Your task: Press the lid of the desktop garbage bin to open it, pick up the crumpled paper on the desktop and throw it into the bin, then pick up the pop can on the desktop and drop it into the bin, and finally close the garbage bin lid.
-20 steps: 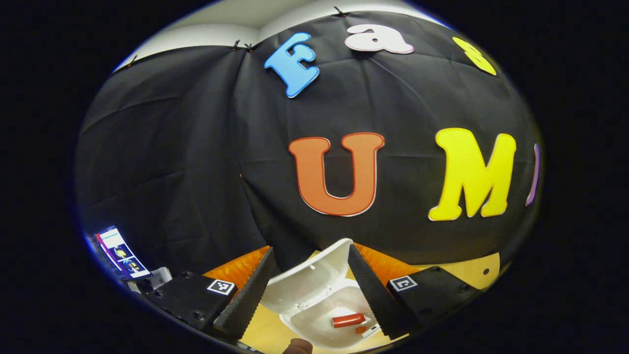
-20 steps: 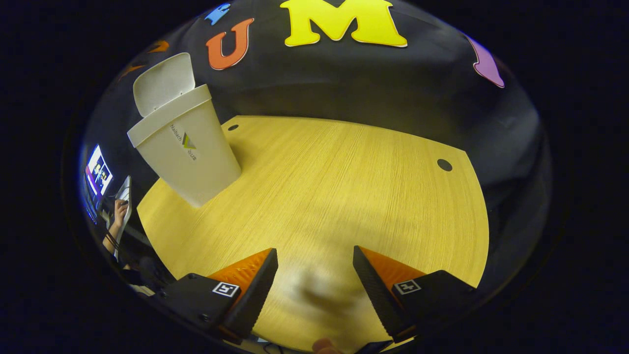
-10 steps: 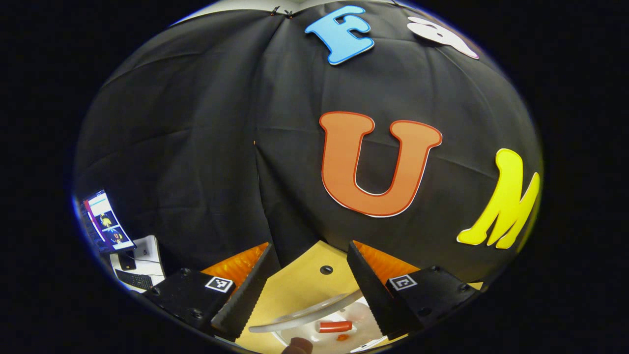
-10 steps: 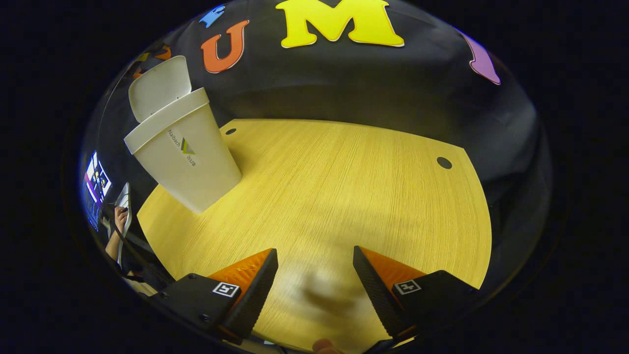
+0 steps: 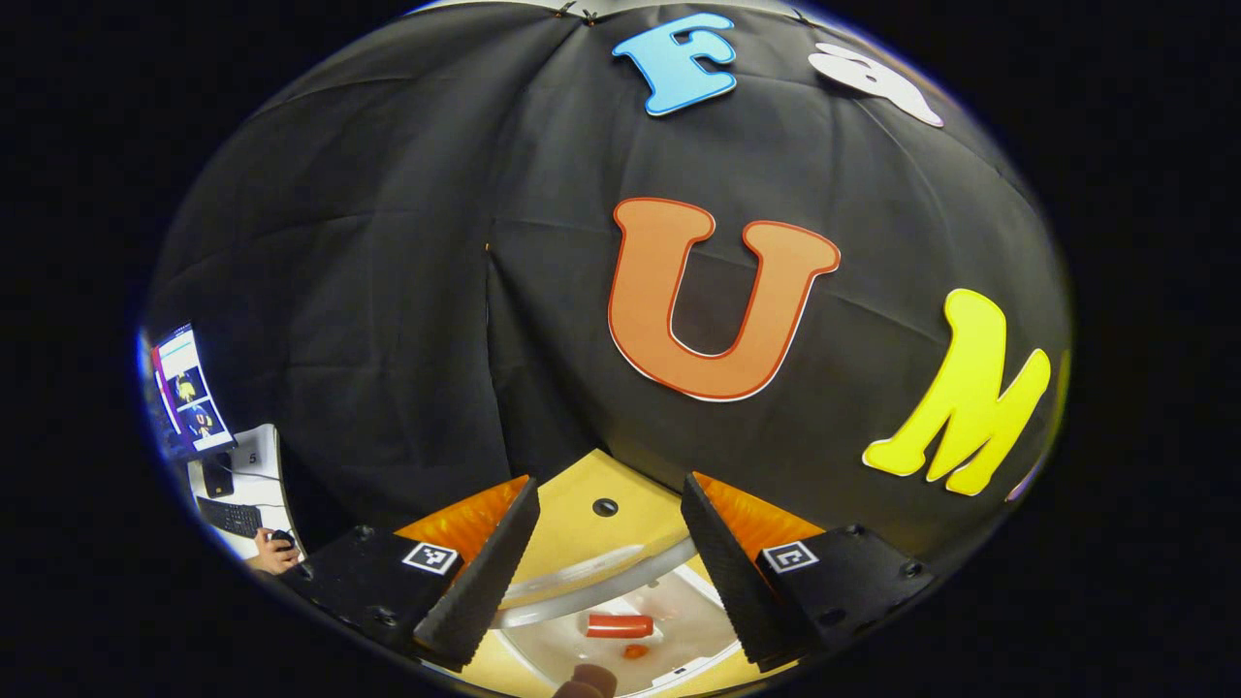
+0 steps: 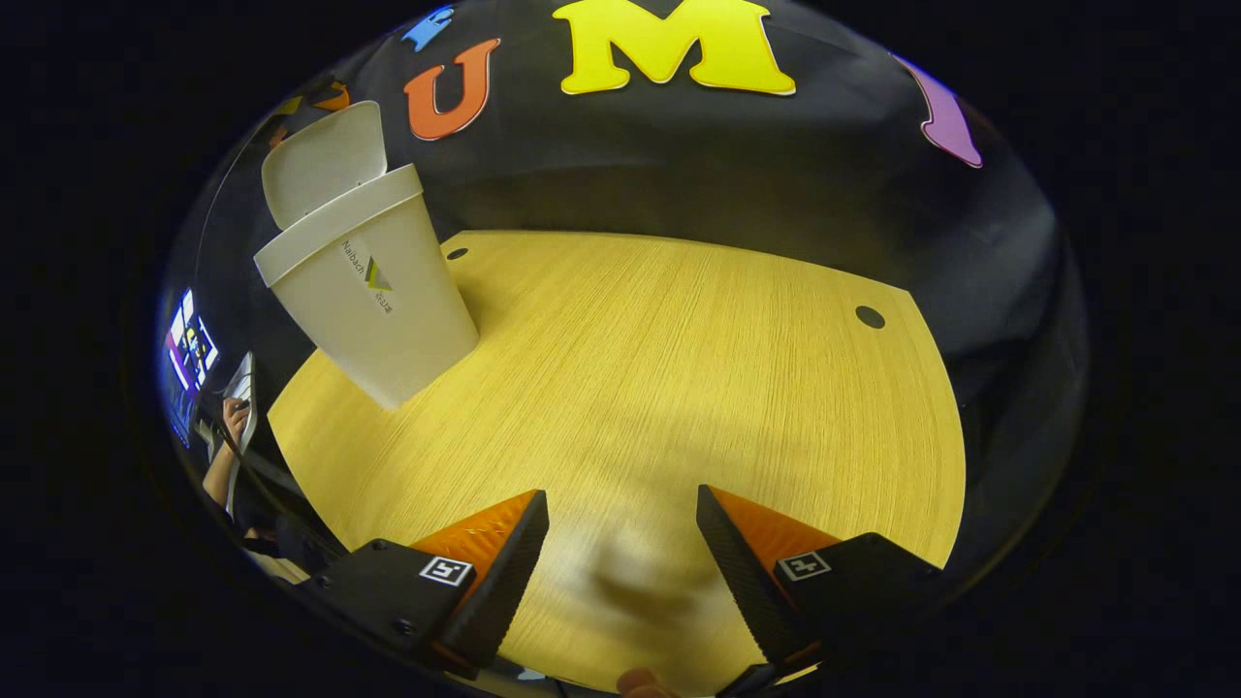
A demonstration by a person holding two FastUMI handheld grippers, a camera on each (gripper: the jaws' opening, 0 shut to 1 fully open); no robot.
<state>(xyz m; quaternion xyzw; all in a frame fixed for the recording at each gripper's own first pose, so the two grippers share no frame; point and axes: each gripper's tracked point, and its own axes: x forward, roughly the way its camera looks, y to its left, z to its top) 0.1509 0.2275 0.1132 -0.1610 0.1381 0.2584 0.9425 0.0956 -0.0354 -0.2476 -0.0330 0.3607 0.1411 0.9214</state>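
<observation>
Left gripper view — the left claw (image 5: 606, 557) stands wide, holding nothing, its two fingers (image 5: 485, 572) rising from the bottom of the frame. Between them, at bottom centre, lies the white bin (image 5: 669, 630), seen from above. Its lid (image 5: 582, 582) crosses the mouth as a pale curved band, edge-on; how far it is tilted cannot be told. Inside the bin a red can (image 5: 620, 625) lies on its side, with a small orange-red scrap just beside it. A strip of the wooden counter (image 5: 572, 523) with a dark hole shows above the lid. At lower left, a screen (image 5: 184, 393) and a person's hand (image 5: 271, 555) on a mouse.

Right gripper view — the right claw (image 6: 620, 557) is likewise wide and holds nothing, low over the bare counter (image 6: 679, 368). The bin (image 6: 373, 305) stands at upper left of the frame, well apart from the claw, its lid (image 6: 325, 160) raised upright behind the rim. A person's hand (image 6: 231, 419) shows at the left edge.
</observation>
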